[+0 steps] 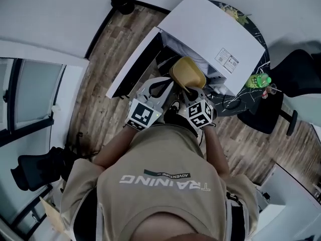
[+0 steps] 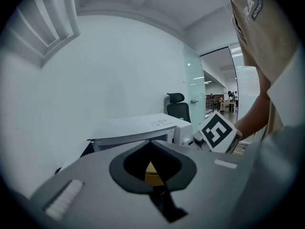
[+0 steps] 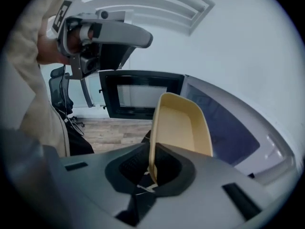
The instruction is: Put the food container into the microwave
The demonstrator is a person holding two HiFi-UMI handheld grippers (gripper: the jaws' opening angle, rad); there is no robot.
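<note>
The right tongs are closed narrowly on one side wall of the pale yellow plastic food container, so the container is carried by its rim and is tilted steeply, nearly on edge. The left tongs are brought together at the tips and nothing is gripped in them. Only a small piece of yellow is seen through their gap, and it is judged to be the container lying beyond. From the right gripper view the left tongs are seen raised and apart from the container.

The container is held in the air just in front of the open white microwave, at the mouth of the cavity. The door is swung fully open to the person's left. The microwave is carried by a dark bench, where a green bottle is also seen, near the microwave's right end.

The step in hand is judged to be the insertion: the container is lifted but not yet set inside. For the next move, the container needs to be levelled, passed through the opening without touching the frame, lowered onto the cavity floor and only then released.

The container is seen to be empty, and nothing can be made out inside the cavity.
</note>
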